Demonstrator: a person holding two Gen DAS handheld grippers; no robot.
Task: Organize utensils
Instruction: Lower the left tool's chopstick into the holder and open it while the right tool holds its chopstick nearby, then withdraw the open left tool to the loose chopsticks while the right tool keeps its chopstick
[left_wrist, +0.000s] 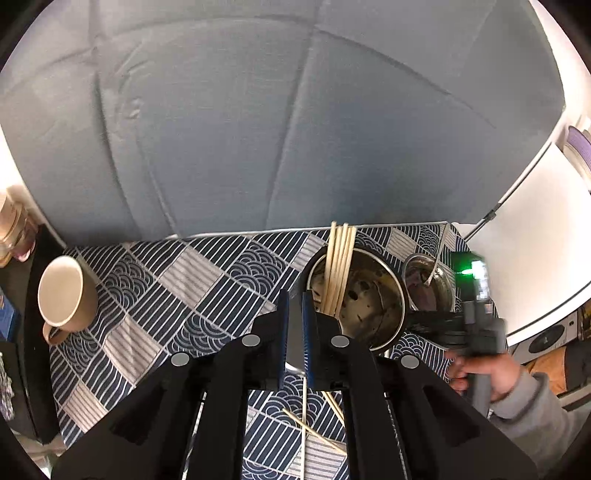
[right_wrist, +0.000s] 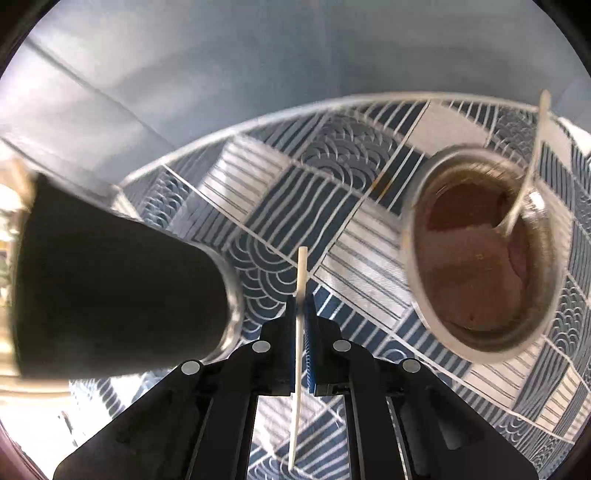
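Chopstick (right_wrist: 300, 314) pinched mid-shaft in right tool (right_wrist: 301, 306); light, stiff, smooth, likely to swivel. Left tool (left_wrist: 294, 299) narrow, apparently empty, near holder (left_wrist: 365, 299)

A table under a navy-and-white cloth (left_wrist: 155, 295) with wave and stripe patches carries everything. At centre right stand two steel cups (left_wrist: 364, 299), at far left a beige ceramic mug (left_wrist: 66, 291). Loose pale wooden chopsticks (left_wrist: 314, 432) lie crossed at bottom centre.

Two steel cups (left_wrist: 364, 299) are standing on the tablecloth (left_wrist: 207, 280), with one beige mug (left_wrist: 64, 295), one spoon (right_wrist: 528, 173), and about eight chopsticks (left_wrist: 338, 266) showing in all.
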